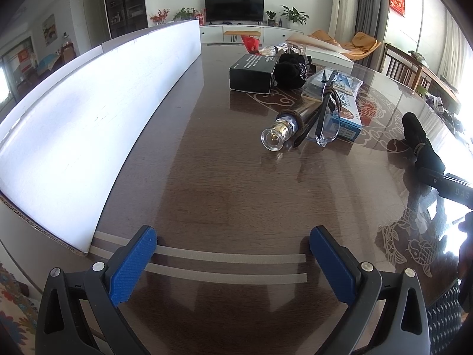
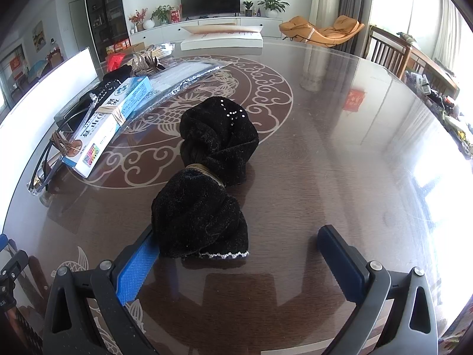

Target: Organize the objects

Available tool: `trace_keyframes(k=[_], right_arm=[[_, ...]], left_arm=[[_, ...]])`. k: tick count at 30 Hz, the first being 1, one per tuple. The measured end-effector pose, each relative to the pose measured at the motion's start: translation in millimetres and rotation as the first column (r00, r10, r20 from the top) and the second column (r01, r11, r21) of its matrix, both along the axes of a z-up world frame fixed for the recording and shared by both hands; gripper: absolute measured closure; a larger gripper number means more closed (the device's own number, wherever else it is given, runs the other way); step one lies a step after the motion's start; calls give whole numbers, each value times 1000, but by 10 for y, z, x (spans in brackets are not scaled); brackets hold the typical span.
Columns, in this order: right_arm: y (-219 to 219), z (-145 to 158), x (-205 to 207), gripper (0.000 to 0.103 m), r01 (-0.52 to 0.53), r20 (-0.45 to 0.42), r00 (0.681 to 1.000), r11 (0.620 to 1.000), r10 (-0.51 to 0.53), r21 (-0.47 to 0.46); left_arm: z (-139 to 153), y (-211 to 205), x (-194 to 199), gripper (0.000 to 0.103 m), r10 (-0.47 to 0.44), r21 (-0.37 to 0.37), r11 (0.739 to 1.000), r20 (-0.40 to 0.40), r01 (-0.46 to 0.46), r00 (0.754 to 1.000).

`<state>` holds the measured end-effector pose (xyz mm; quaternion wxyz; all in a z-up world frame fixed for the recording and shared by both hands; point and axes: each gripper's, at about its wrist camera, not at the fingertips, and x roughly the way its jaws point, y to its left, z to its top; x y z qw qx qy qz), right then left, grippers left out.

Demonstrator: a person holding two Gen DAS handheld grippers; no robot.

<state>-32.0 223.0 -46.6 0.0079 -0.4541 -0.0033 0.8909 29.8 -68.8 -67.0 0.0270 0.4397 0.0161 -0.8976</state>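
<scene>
Black fuzzy cloth bundle (image 2: 207, 177), cinched at its middle with a tan band (image 2: 207, 169), is lying on the glossy dark table (image 2: 340, 162), partly over the pale fish-and-cloud medallion inlaid in the top. Its near end, edged with a pale trim, is sitting between the fingers of the right gripper (image 2: 239, 254); the left blue pad (image 2: 136, 269) is lying right against the cloth, though contact cannot be confirmed, while the right pad is standing well apart from it, so the jaws are spread wide and are not clamping anything.

To the bundle's left, a blue-and-white carton (image 2: 109, 121) wrapped with rubber bands is resting beside clear safety glasses (image 2: 44, 159) and a clear plastic packet (image 2: 183, 80). In the left wrist view the same bundle (image 1: 419, 142) is showing at the right edge, well apart from the left gripper (image 1: 233, 251), whose blue-padded fingers are also standing wide with nothing between them, hovering over two pale strips (image 1: 224, 256) on the table. Farther ahead, a glass bottle (image 1: 283, 127) is lying on its side just beside the glasses (image 1: 325, 118), and a black box (image 1: 252, 72) is sitting beyond it next to another dark cloth item (image 1: 291, 72). A tall white board (image 1: 88, 124) is standing along the table's left side.
</scene>
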Motion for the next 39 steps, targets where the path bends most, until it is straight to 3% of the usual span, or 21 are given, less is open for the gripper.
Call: trace_keyframes(k=[14,18,20,22,28,30,31,32,35,37,39], right_arm=[[8,2,9,0,2,-2,1000,1000,-2,2],[10,6,15,0,3,-3,1000,1000,-3,3],[9,4,16,0,3,-3,1000,1000,-3,3],[9,3,17,0,3,-3,1000,1000,-3,3],[7,0,18,0,3,-3,1000,1000,-3,3],[10,2,20,0,2,-3,1000,1000,-2,0],[13,6,24,0,-6,0,1000,1000,6,-2],[10,14,29,0,-23,9,1000,1000,23,-5],[48,65,83,0,-62,60,996,996,67,-71],[89,159,90,0,-73,68,994,984,84,-161],[53,275,-10,0,-75,73,993,979,90,-188]], left_arm=[[-8,-16,-5,0,-22,2,1000,24,22,999],[53,-60,-125,0,-50,85,995,30,48,998],[143,-48,-268,14,-67,148,987,23,63,998],[253,31,-472,18,-96,184,979,7,93,995],[427,605,-1139,28,-250,154,956,-15,249,968],[344,753,-1305,55,-281,138,951,25,275,959],[300,780,-1354,78,-289,148,948,40,280,957],[321,759,-1355,92,-292,178,941,4,286,957],[388,685,-1217,93,-283,153,946,-32,284,959],[435,591,-1055,93,-274,162,946,-59,280,960],[459,451,-933,93,-252,195,945,-76,262,965]])
